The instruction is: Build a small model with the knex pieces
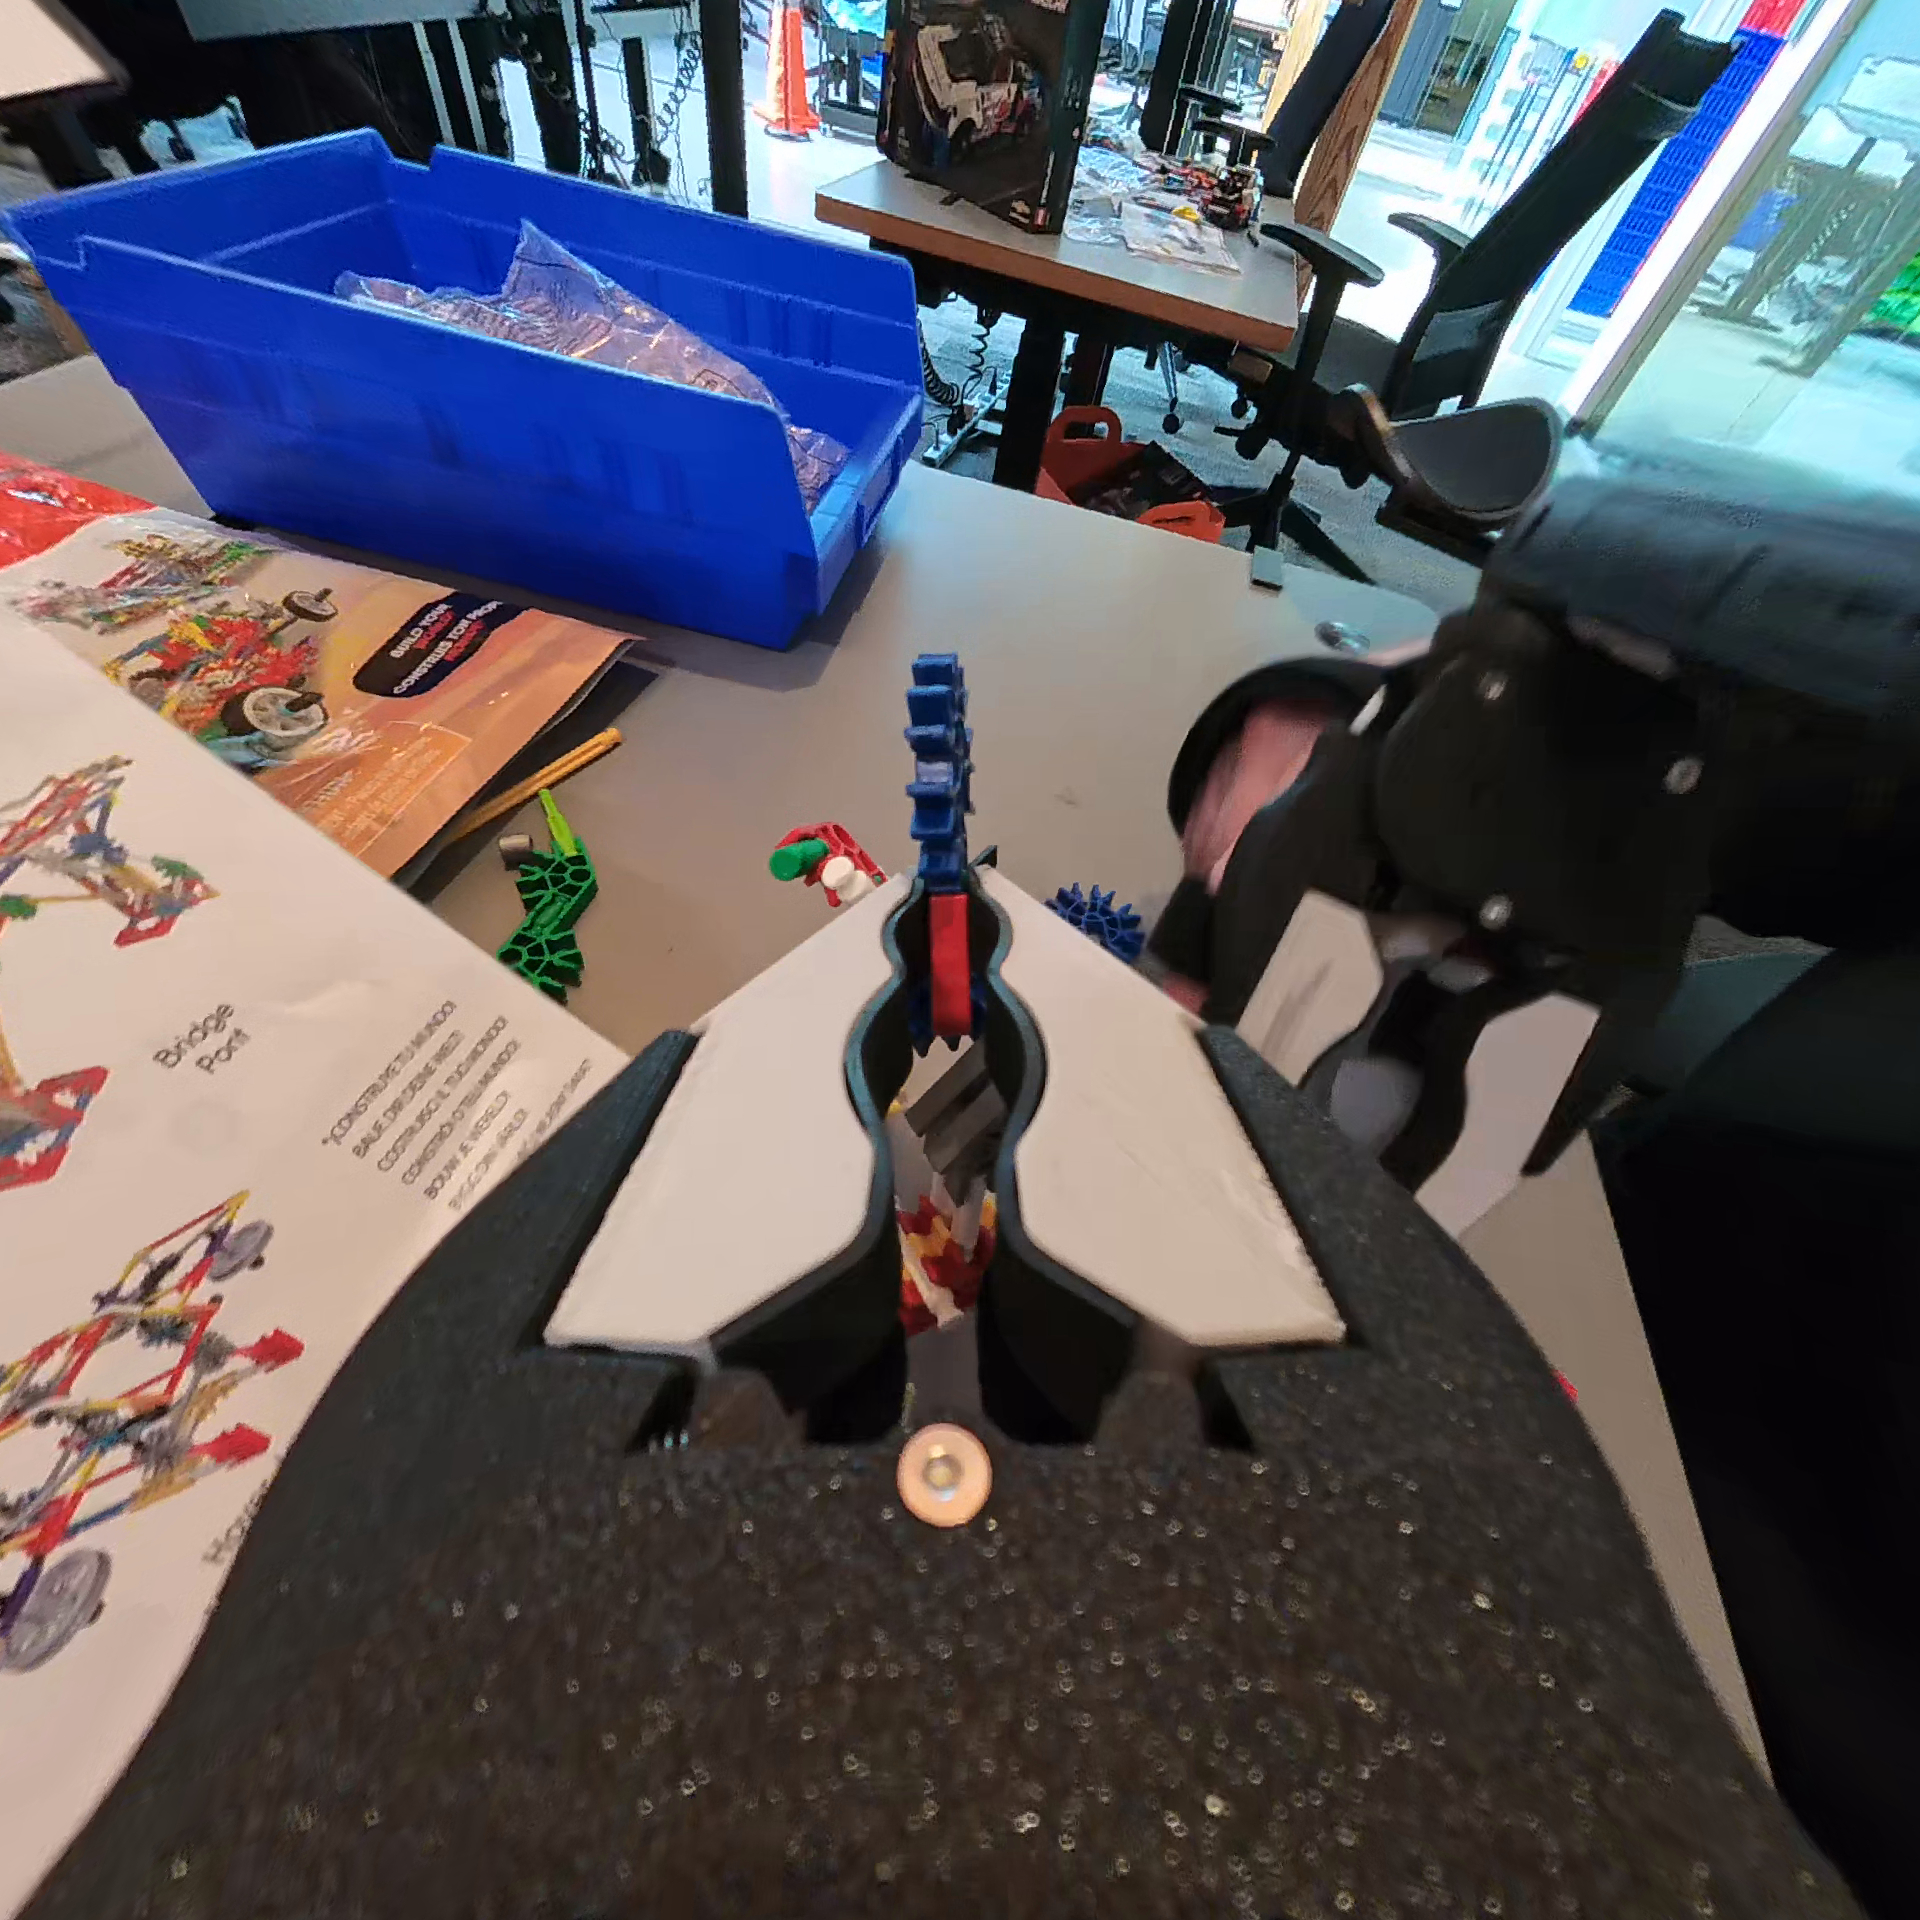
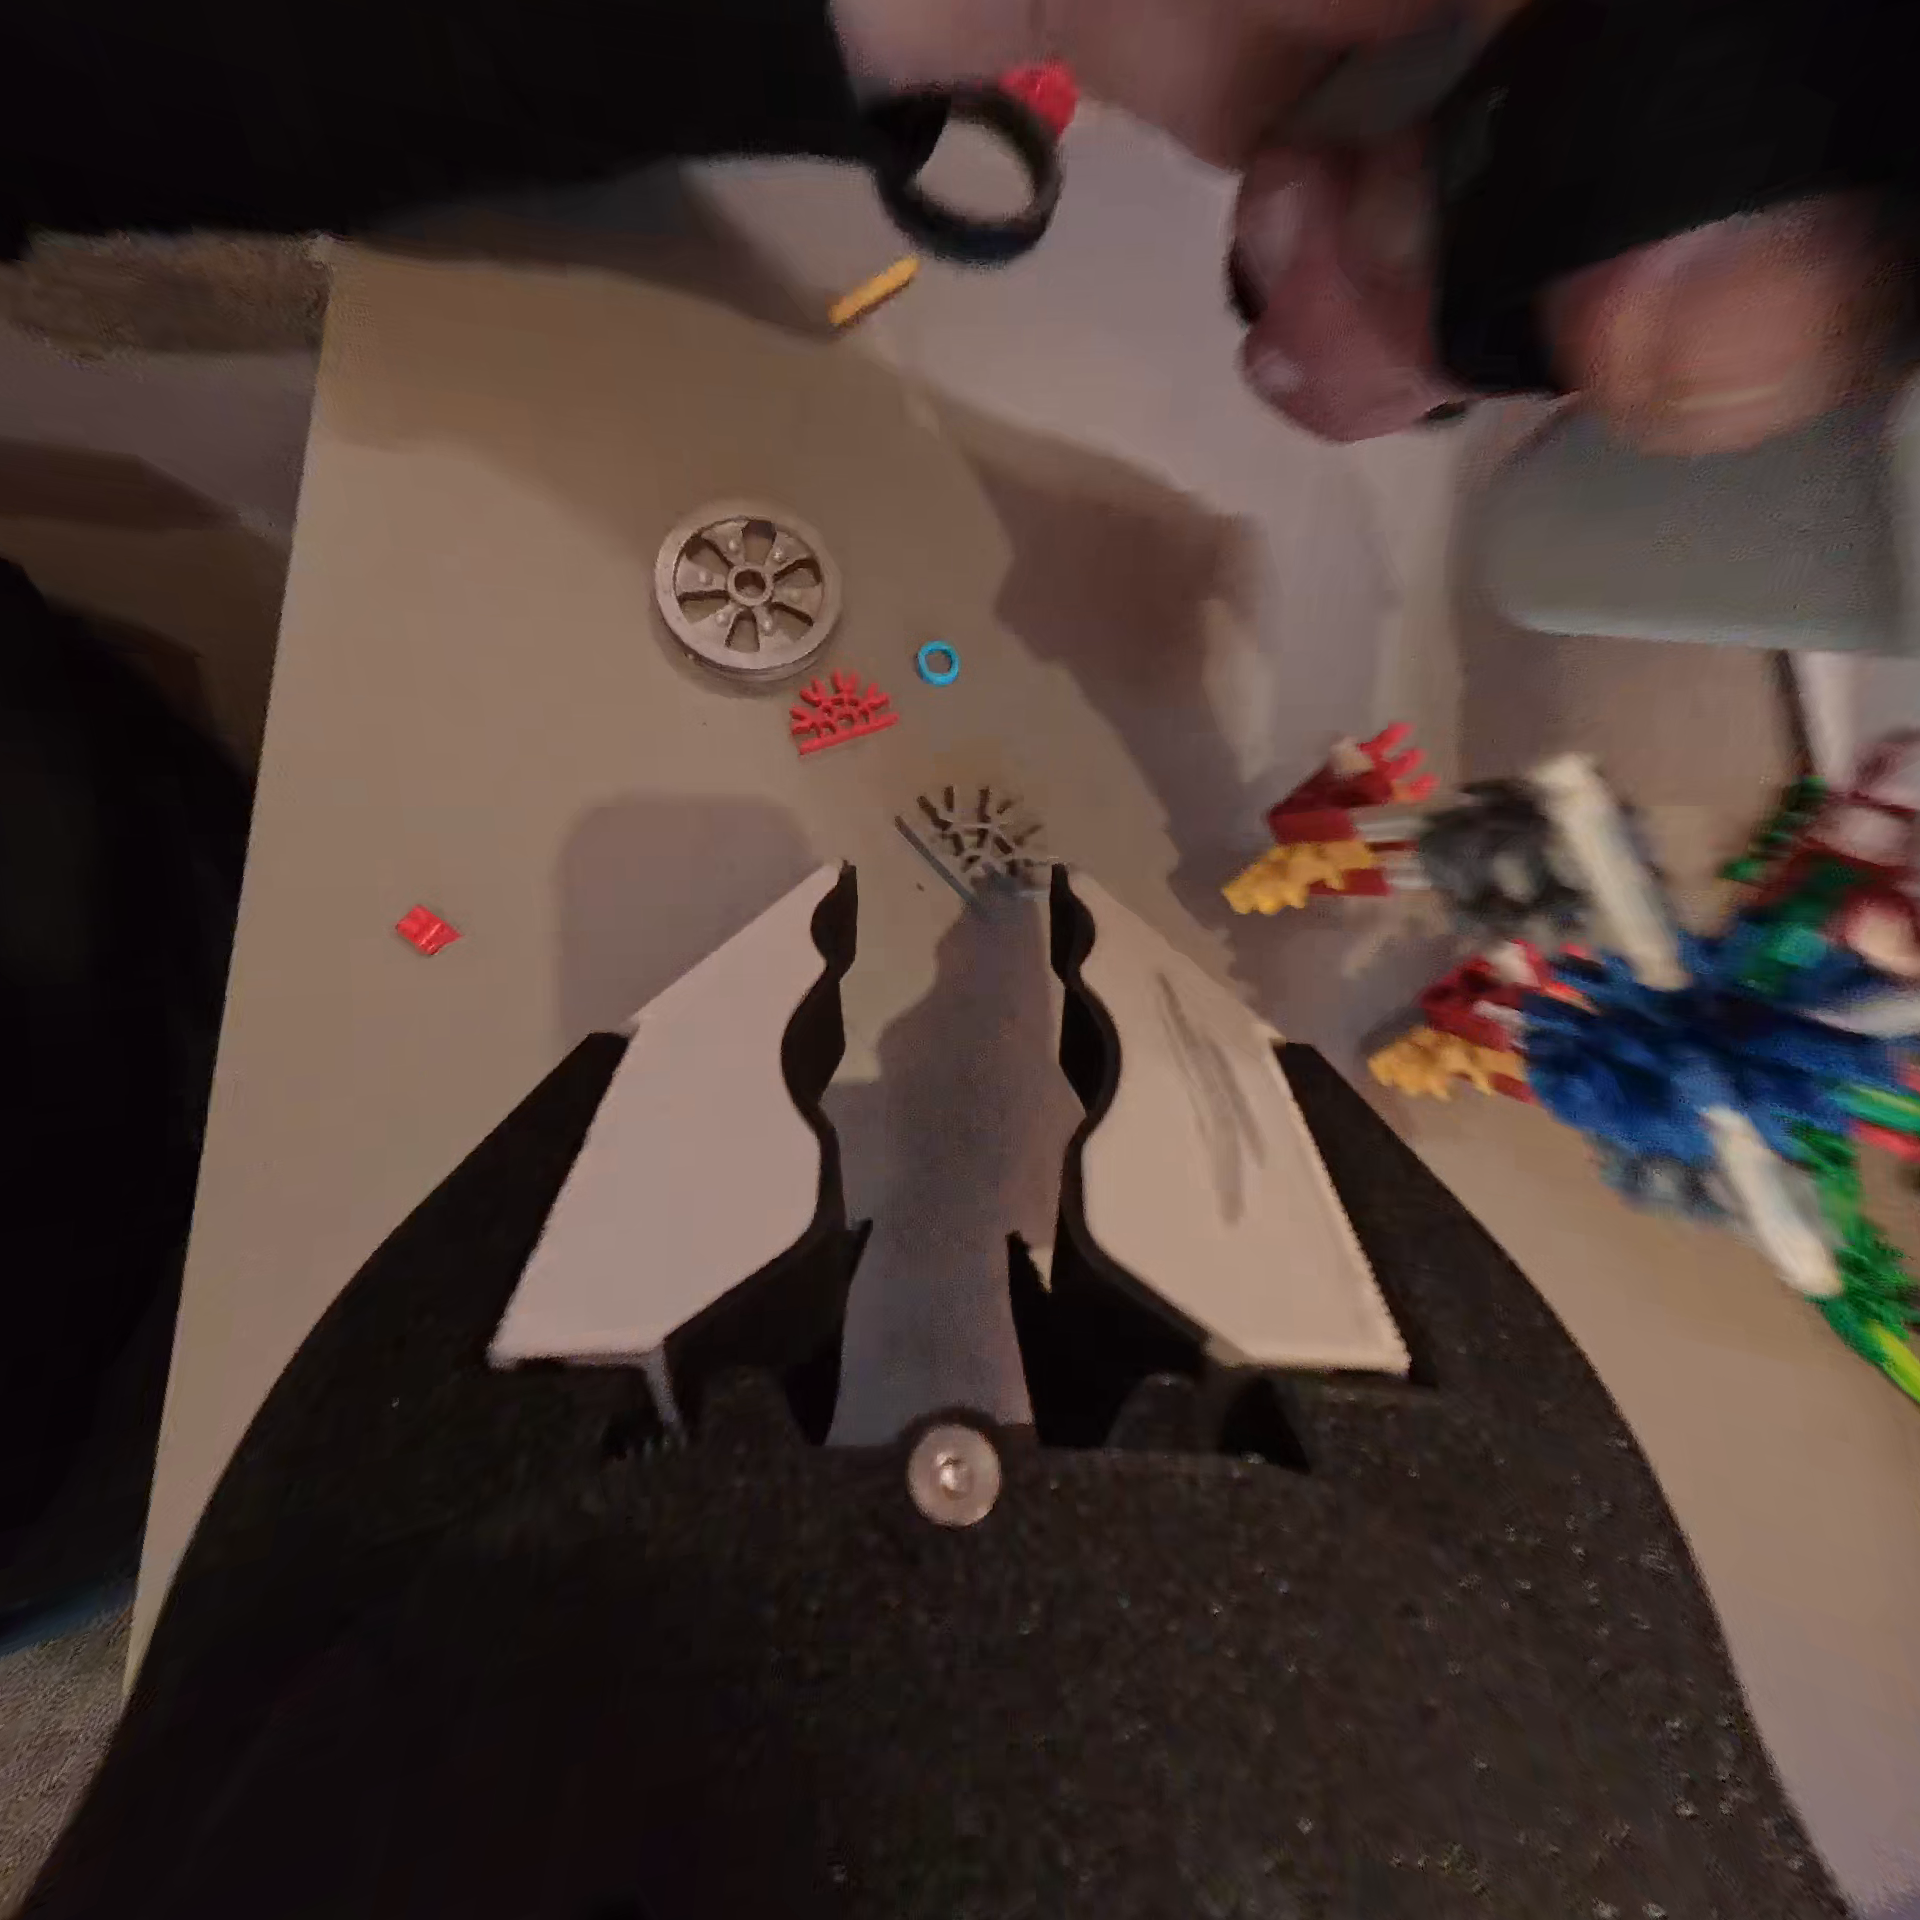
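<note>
In the left wrist view my left gripper (image 1: pixel 943 883) is shut on a construction-toy assembly (image 1: pixel 948 966). Its blue gear (image 1: pixel 940 769) sticks up past the fingertips, and grey, red and yellow pieces hang below between the fingers. My right gripper (image 1: pixel 1455 894), held by a hand, hovers to the right of it. In the right wrist view my right gripper (image 2: pixel 953 878) is open and empty above the table. A grey snowflake connector (image 2: pixel 977 842) lies just at its tips, nearest the right fingertip (image 2: pixel 1060 883). The held assembly (image 2: pixel 1662 1018) shows blurred at the right.
A grey wheel (image 2: pixel 746 592), red connector (image 2: pixel 842 712), blue ring (image 2: pixel 937 663), small red piece (image 2: pixel 426 928), yellow rod (image 2: pixel 873 291) and black tyre (image 2: pixel 966 171) lie ahead. A blue bin (image 1: pixel 468 436), instruction sheets (image 1: pixel 260 1039) and green pieces (image 1: pixel 551 904) lie left. The left gripper's tips are roughly 12 centimeters from the right gripper's. About 7 centimeters separates my right fingertips from the grey wheel (image 2: pixel 746 592).
</note>
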Motion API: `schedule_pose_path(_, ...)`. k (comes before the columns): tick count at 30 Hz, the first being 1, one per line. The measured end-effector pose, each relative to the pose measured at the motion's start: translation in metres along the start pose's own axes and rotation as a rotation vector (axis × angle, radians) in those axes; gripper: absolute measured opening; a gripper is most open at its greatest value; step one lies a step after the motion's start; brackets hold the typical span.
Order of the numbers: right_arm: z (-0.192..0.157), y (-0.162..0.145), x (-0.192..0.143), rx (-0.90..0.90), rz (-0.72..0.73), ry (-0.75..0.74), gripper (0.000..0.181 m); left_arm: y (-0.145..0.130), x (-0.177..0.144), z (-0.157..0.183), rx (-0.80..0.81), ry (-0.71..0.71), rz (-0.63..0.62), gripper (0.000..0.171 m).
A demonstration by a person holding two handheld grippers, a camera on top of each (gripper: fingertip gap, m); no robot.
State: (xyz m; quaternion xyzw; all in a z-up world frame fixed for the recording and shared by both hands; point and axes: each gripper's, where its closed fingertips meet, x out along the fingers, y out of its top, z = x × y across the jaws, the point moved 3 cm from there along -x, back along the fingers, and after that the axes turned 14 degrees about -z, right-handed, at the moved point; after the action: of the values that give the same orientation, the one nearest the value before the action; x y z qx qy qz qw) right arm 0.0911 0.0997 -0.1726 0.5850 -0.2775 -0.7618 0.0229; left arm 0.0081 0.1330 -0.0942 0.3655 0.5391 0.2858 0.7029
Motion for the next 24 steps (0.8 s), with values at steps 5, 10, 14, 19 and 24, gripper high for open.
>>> schedule_pose_path(5,0.004,0.008,0.017,0.021,0.001,0.041,0.027,-0.012,-0.004,-0.002,0.000,-0.023,0.003,0.003)
schedule_pose_path(10,-0.001,0.005,0.015,0.000,0.008,0.013,0.016,-0.029,-0.011,0.003,0.042,-0.020,-0.004,0.004)
schedule_pose_path(14,-0.004,-0.001,0.011,0.015,0.035,0.021,0.016,-0.034,-0.016,0.006,0.065,-0.021,0.015,0.005)
schedule_pose_path(19,-0.007,-0.004,0.001,0.047,0.087,0.049,0.000,-0.033,-0.016,0.007,0.087,0.010,0.009,0.008)
schedule_pose_path(24,-0.008,-0.013,-0.008,0.085,0.119,0.083,0.000,-0.033,-0.016,0.009,0.092,0.019,0.006,0.014)
